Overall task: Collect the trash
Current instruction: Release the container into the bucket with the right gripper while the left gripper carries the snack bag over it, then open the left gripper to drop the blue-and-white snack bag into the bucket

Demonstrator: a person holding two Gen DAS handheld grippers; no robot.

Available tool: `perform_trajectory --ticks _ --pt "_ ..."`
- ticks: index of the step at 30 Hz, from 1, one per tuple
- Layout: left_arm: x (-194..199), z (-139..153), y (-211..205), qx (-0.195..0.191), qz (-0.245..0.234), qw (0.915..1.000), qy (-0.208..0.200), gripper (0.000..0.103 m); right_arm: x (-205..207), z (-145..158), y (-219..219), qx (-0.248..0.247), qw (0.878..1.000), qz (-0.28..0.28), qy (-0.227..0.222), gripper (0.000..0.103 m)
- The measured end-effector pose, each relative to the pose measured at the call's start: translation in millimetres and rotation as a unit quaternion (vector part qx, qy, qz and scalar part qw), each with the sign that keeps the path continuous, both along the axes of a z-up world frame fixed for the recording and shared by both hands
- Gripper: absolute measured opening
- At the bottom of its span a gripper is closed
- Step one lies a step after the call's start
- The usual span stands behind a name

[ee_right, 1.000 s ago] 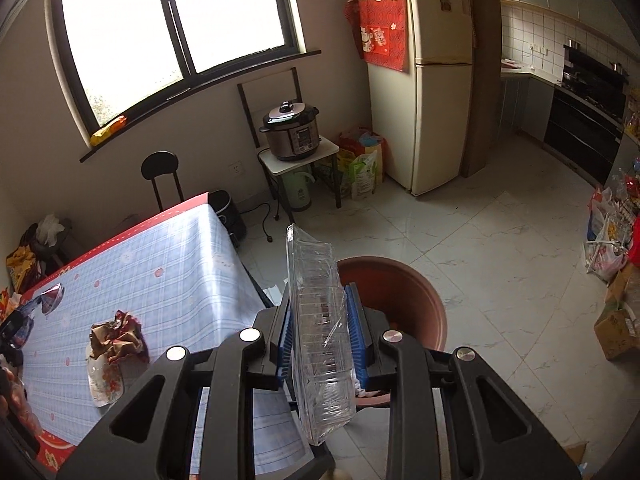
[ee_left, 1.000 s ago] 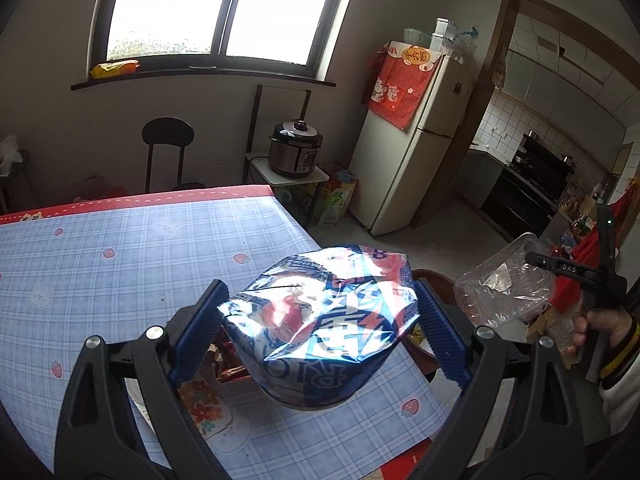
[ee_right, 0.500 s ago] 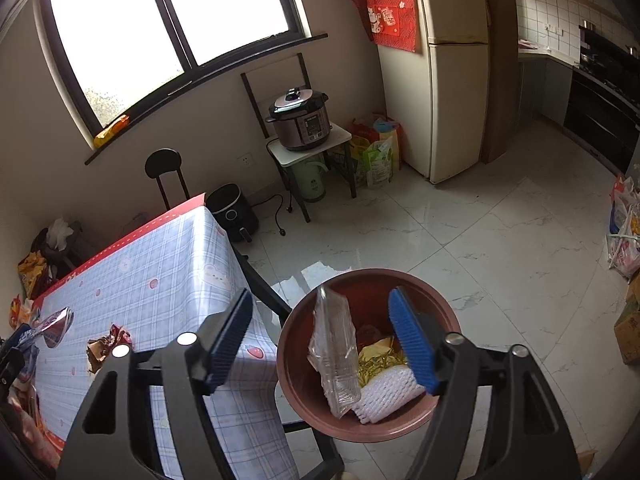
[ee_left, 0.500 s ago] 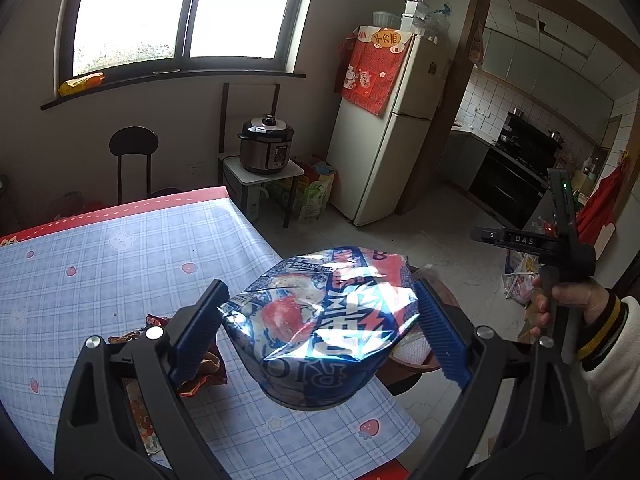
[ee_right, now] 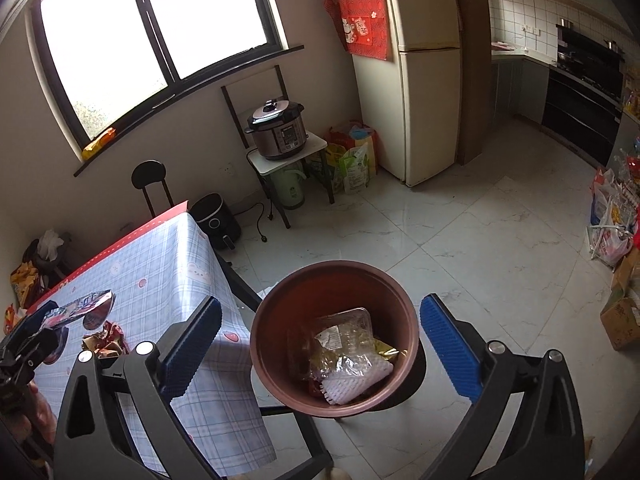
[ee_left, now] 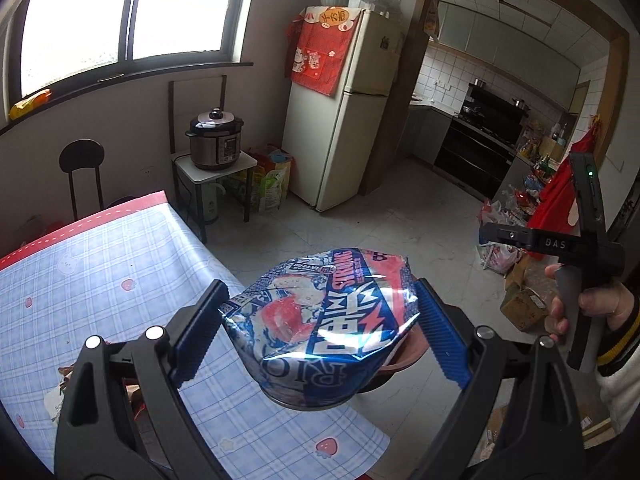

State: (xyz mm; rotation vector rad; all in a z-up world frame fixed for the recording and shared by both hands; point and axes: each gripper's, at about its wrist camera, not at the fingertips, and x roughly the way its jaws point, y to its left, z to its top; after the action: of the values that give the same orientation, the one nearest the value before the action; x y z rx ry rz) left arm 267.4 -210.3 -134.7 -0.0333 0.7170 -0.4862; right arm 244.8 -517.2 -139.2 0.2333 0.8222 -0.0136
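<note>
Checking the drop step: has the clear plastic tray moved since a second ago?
Yes. The clear plastic tray has left the right gripper, whose jaws now stand open, and dropped down into the brown bin beside the table.

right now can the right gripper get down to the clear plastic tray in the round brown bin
Probably yes. The right gripper hangs open and empty directly over the round brown bin, and the clear plastic tray lies on top of the other trash with nothing covering it.
</note>
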Motion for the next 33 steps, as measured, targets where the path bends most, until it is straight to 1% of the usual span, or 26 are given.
perform_trajectory --ticks 5,8,11,12,13,16,19,22,25,33 --pt "21.3 -5.4 -50.6 0.005 -0.038 0.9993 -0.003 0.091 -20.0 -4.7 -21.7 0.001 1.0 -0.021 0.009 0.098" --pt "37.1 0.0 -82.1 -0.002 -0.055 0.9984 -0.014 0.091 -29.4 -6.6 -34.4 0.0 0.999 -0.036 0.012 0.098" --pt "50.4 8.8 -108.4 -0.011 -0.076 0.9965 -0.033 0.092 -36.9 -6.9 -43.3 0.003 0.999 -0.05 0.012 0.098" --pt "53.6 11.2 -115.6 -0.01 -0.081 0.9959 -0.039 0.092 -38.8 -7.1 -44.9 0.004 0.999 -0.053 0.012 0.098" --pt "55.7 13.5 -121.5 -0.007 -0.085 0.9954 -0.044 0.096 -41.0 -7.7 -45.8 0.004 0.998 -0.055 0.012 0.098" --pt "56.5 20.9 -127.9 0.005 -0.085 0.9946 -0.059 0.097 -46.3 -7.9 -43.8 0.005 0.998 -0.058 0.012 0.098" --pt "54.1 24.8 -120.5 0.006 -0.081 0.9948 -0.06 0.097 -46.2 -8.0 -37.8 0.006 0.998 -0.054 0.014 0.098" --pt "52.3 22.9 -103.1 0.013 -0.065 0.9965 -0.051 0.097 -45.9 -8.6 -29.9 0.008 0.998 -0.052 0.017 0.098" --pt "49.5 22.0 -78.6 0.018 -0.047 0.9979 -0.041 0.097 -44.6 -8.7 -21.0 0.01 0.999 -0.048 0.018 0.098" --pt "34.3 26.7 -7.6 0.032 0.001 0.9987 -0.039 0.097 -40.6 -5.1 12.9 0.009 0.999 -0.032 0.019 0.098"
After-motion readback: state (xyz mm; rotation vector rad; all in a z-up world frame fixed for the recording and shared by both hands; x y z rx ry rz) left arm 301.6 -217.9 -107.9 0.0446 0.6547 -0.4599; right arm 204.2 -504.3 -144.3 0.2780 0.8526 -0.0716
